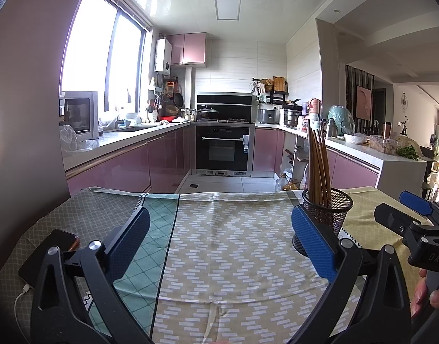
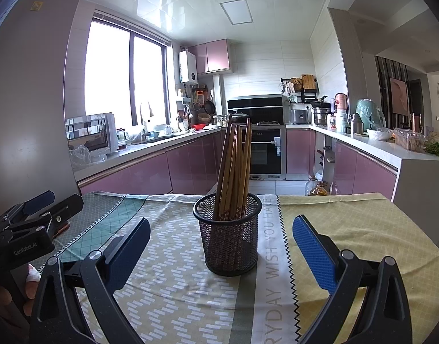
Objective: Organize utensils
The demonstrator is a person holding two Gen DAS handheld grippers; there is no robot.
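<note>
We are in a home kitchen: pink cabinets (image 2: 190, 166) line a U-shaped counter (image 1: 139, 134), a built-in oven (image 1: 223, 149) sits under a stove with a pan (image 1: 208, 111), and a microwave (image 1: 78, 114) stands by the window (image 2: 124, 80). Beyond, a living area opens up.

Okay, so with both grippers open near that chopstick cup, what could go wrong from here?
1. The mesh cup is light-looking and the chopsticks stand tall and lean; a nudge from the right gripper could tip it.
2. It stands on a loose tablecloth; dragging a finger over the cloth might pull the cup along.
3. A phone with a plugged-in cable lies under the left gripper, which could snag it.
</note>
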